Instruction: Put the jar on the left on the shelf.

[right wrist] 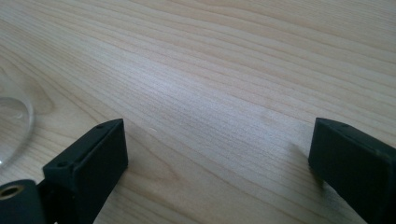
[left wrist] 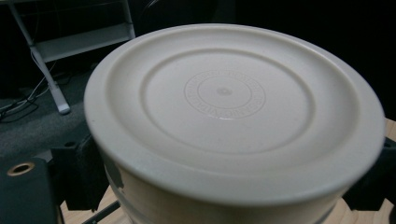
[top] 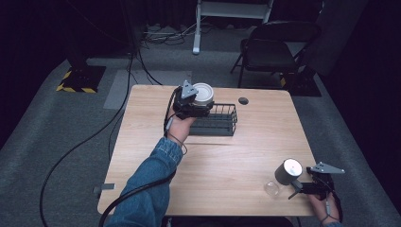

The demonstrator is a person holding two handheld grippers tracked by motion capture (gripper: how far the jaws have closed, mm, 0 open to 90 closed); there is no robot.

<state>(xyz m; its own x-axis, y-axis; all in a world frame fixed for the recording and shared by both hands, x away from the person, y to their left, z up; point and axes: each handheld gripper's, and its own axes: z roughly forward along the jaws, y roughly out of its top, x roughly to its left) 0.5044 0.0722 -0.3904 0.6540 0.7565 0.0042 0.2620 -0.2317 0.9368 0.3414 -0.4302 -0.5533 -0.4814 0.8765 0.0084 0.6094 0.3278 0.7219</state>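
My left gripper (top: 193, 105) is at the back middle of the wooden table (top: 227, 161), shut on a cream bowl (top: 203, 93). The bowl is held above the left end of a black wire rack (top: 218, 120). In the left gripper view the bowl's ringed underside (left wrist: 224, 93) faces the camera, with a black pad (left wrist: 79, 175) pressed on each side. My right gripper (top: 297, 187) rests near the front right corner, open over bare wood (right wrist: 219, 140) with nothing between its jaws. A grey cup (top: 288, 172) stands just beside it, and a clear glass (top: 272, 189) (right wrist: 11, 123) lies to its left.
A dark cable hole (top: 243, 100) sits in the table behind the rack. A folding chair (top: 272, 47) and a white frame (top: 203, 23) stand beyond the far edge. Cables (top: 75, 146) trail over the grey carpet on the left. The person's denim sleeve (top: 151, 184) crosses the table's front left.
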